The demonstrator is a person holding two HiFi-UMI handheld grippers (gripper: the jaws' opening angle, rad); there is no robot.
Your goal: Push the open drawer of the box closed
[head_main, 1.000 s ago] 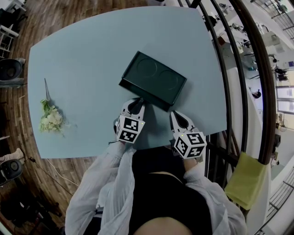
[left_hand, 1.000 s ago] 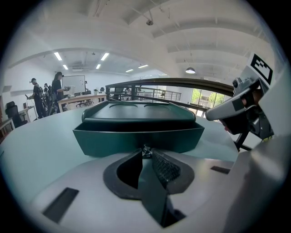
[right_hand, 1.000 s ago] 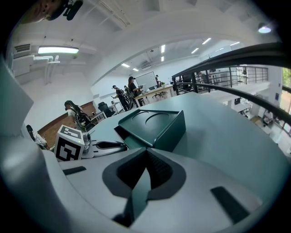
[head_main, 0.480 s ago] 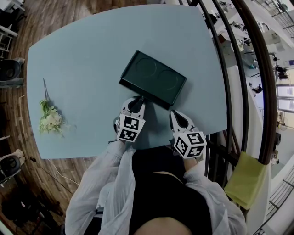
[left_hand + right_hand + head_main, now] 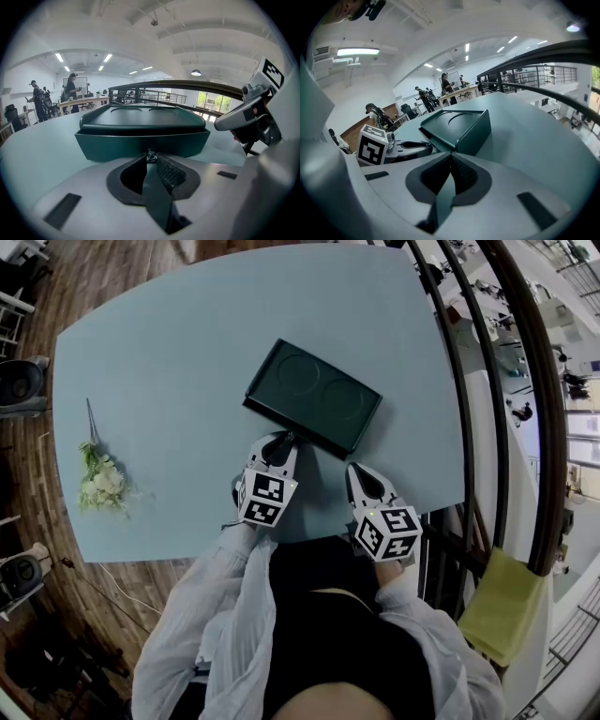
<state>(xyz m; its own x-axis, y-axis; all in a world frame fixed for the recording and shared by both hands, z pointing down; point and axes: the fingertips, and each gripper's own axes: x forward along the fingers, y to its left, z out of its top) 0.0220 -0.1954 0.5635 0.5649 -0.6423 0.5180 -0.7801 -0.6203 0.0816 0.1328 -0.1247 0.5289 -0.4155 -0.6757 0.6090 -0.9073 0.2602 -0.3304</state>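
A dark green box [image 5: 314, 397] with two round recesses in its lid lies on the pale blue table [image 5: 159, 352]. Its drawer front [image 5: 140, 144] faces me and stands out slightly under the lid. My left gripper [image 5: 285, 439] touches the middle of that front, its tips closed on a small metal knob [image 5: 150, 155]. My right gripper [image 5: 353, 470] rests shut and empty near the box's right corner, a short way off it. In the right gripper view the box [image 5: 457, 124] lies just ahead and the left gripper's marker cube [image 5: 372, 145] shows at the left.
A bunch of white flowers [image 5: 103, 484] lies at the table's left edge. A dark curved railing [image 5: 487, 399] runs along the table's right side, with a yellow cloth [image 5: 502, 606] beyond it. People stand at desks far behind the box.
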